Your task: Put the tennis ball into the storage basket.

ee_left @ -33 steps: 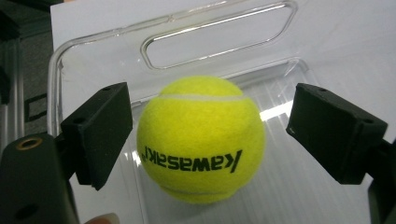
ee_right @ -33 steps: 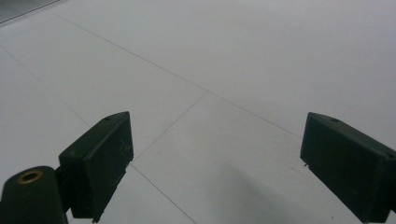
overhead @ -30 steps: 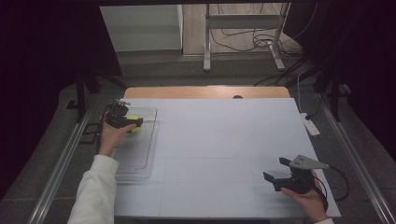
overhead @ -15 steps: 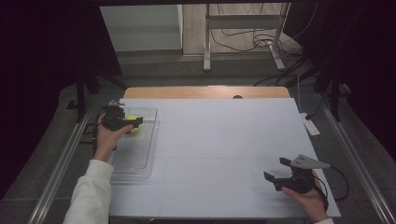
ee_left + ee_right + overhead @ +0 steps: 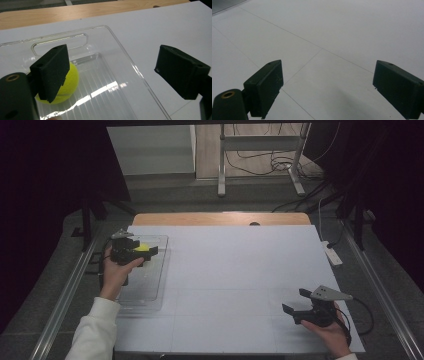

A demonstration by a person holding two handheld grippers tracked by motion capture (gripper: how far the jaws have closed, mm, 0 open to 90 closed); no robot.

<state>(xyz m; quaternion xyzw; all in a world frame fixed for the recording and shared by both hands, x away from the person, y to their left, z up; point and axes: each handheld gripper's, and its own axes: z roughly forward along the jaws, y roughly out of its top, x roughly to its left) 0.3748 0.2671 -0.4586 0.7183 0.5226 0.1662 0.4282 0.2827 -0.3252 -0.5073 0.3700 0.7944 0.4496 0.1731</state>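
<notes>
Left gripper jaws have just been opening and now stand wide, nothing between the pads. Compared with a second ago, the left hand has backed off toward the tray's left edge and lifted a bit. In the left gripper view the ball sits on the tray floor, partly behind the left pad, apart from both pads. Reads as a release: ball dropped off in the tray, gripper pulling clear.

Tray: clear plastic, ribbed floor, handle slot at the far end, sits at the left edge of the white table. Contents: just the yellow tennis ball, at the far end near the handle slot. Rest of the tray looks bare.

Right gripper sits low over the table's near right corner, jaws wide, holding nothing; bare table surface under it in the right gripper view.

Judgement: placement looks done. Left needs to finish clearing the tray rim.
</notes>
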